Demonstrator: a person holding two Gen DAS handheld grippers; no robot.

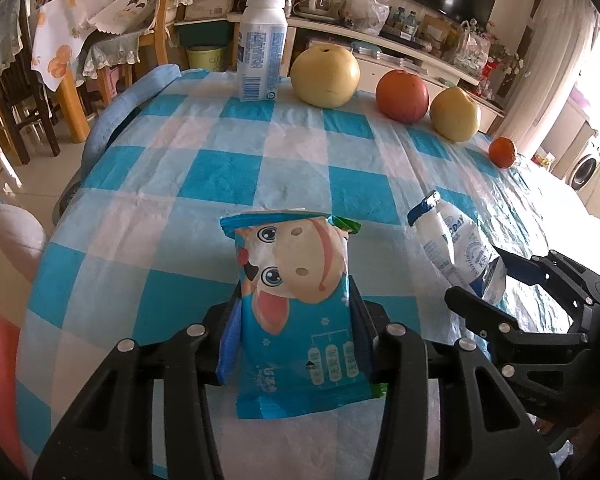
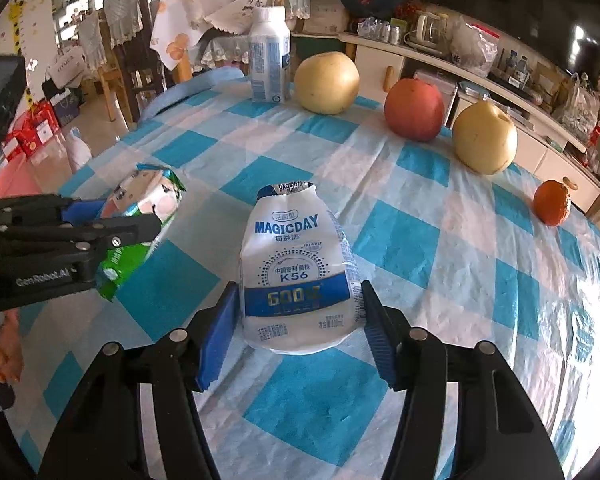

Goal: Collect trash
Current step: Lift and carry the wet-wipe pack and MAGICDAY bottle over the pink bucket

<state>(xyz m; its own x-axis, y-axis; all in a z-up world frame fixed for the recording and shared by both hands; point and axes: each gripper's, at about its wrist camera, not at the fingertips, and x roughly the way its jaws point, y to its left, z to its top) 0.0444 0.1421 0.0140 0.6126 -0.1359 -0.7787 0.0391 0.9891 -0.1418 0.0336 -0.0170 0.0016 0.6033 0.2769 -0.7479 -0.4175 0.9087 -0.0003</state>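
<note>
My left gripper (image 1: 296,320) is shut on a blue snack wrapper with a cartoon cow face (image 1: 296,300), held over the checked tablecloth. The wrapper also shows in the right wrist view (image 2: 144,204), clamped by the left gripper (image 2: 140,220). My right gripper (image 2: 296,312) is shut on a crushed white MAGICDAY yoghurt bottle (image 2: 296,276) with a torn foil top. In the left wrist view the bottle (image 1: 456,248) sits in the right gripper (image 1: 480,284) at the right.
The blue and white checked table (image 1: 228,176) carries an upright white milk bottle (image 1: 260,48), a large yellow pear (image 1: 326,76), a red apple (image 1: 402,96), a smaller pear (image 1: 456,114) and a small orange fruit (image 1: 502,152) along its far edge. Chairs (image 1: 16,92) stand left.
</note>
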